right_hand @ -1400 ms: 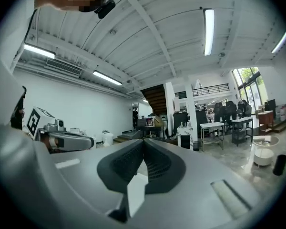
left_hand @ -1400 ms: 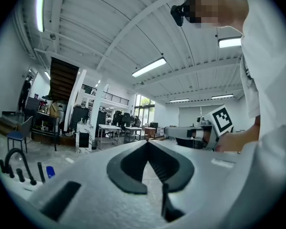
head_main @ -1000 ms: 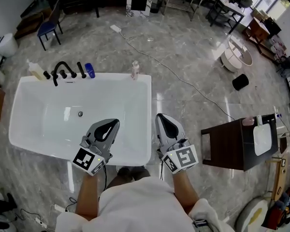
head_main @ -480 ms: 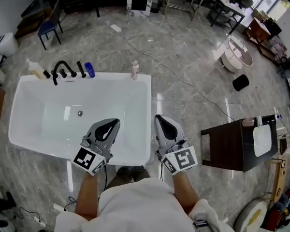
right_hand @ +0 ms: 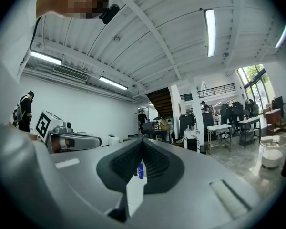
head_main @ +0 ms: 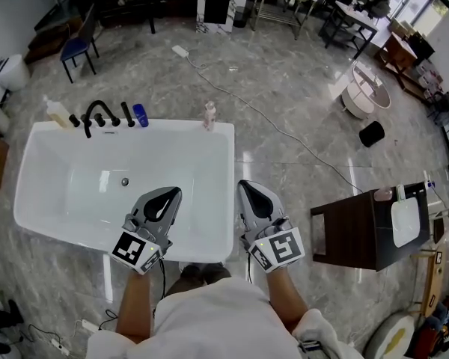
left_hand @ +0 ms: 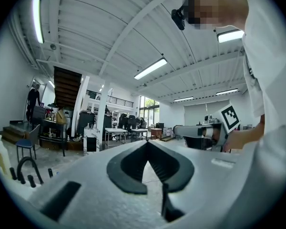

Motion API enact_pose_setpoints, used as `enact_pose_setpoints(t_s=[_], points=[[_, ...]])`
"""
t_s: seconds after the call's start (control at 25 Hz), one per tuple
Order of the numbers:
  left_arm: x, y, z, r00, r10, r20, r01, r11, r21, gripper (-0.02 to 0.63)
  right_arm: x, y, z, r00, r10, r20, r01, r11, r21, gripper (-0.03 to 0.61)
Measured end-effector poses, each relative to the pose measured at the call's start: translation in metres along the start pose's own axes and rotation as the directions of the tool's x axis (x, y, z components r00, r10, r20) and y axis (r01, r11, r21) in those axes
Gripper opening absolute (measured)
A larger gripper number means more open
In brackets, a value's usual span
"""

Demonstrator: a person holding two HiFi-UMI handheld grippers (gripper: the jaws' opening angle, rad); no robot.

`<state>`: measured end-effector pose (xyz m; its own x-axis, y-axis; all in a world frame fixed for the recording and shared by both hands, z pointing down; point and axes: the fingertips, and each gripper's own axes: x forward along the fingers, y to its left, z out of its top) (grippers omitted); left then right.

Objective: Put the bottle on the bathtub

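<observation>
Little has changed: left gripper (head_main: 169, 196) and right gripper (head_main: 248, 188) stay closed and empty at lower centre. The bottle (head_main: 209, 115) already stands on the bathtub (head_main: 229, 172) rim, so the task looks done.

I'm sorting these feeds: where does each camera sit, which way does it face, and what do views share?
Head view: on the person's head, steeply down at the white bathtub, left tongs, right tongs, forearms, shirt.
Left gripper view: on the left tongs, along its shut jaws across the hall; right tongs and shirt show.
Right gripper view: on the right tongs, along its shut jaws toward the blue bottle; left tongs show.
Shared: head and right gripper views both show that bottle.
</observation>
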<state>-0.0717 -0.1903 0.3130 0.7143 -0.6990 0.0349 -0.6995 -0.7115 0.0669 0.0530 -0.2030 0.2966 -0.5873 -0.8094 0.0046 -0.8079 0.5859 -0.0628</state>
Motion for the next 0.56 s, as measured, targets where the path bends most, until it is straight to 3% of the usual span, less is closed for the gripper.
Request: enact_pose_setpoints(t_s=[0.56], points=[[-0.012,0.0,0.0,1.0,0.026,0.006,-0.026,1.0,-0.008,0.003,0.003,0.014,-0.003,0.999,0.035,-0.011,-0.035,0.999,-0.002,0.005]])
